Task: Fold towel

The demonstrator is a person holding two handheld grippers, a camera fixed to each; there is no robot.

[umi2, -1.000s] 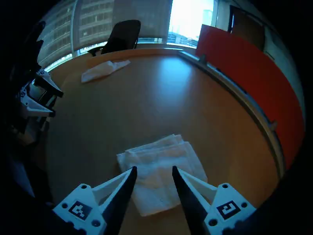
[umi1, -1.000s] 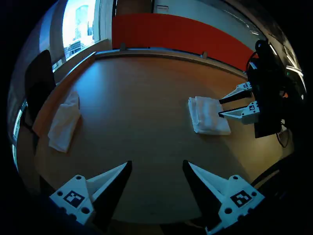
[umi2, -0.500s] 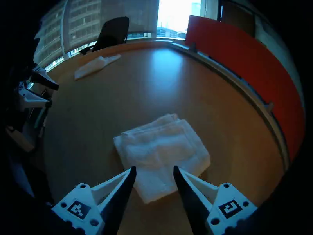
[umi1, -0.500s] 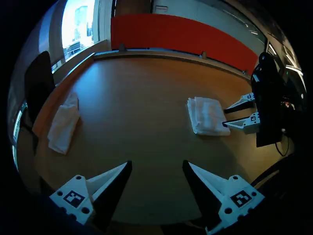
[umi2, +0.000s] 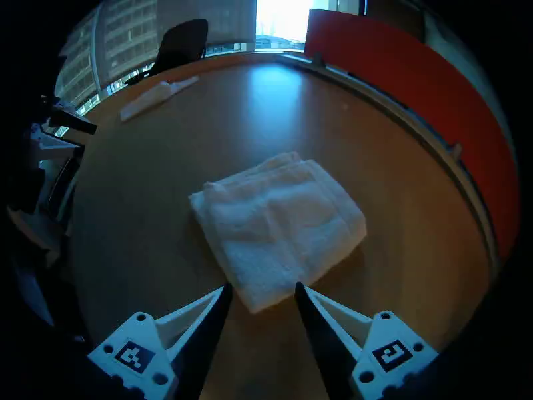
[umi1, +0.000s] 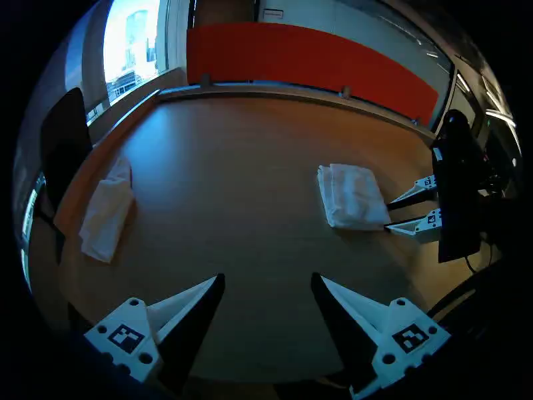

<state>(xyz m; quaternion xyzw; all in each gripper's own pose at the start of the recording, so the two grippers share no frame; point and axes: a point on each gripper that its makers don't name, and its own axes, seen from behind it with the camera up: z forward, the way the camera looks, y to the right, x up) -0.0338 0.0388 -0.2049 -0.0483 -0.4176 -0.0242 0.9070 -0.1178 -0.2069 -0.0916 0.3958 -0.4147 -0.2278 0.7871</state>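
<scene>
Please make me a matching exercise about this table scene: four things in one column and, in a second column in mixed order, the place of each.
Things:
1. neatly folded white towel
2. loosely bunched white towel
3. black office chair
4. long red partition panel

Places:
a. along the far side of the brown wooden table
b. just ahead of the right gripper, whose fingers are open
c. beyond the table, in front of the windows
d. on the table, near the edge by the chair

Pairs: 1-b, 2-d, 3-c, 4-a.

Wooden table (umi1: 233, 167), red partition (umi1: 313, 57), black chair (umi1: 63, 140) beside window (umi1: 133, 47)
</scene>
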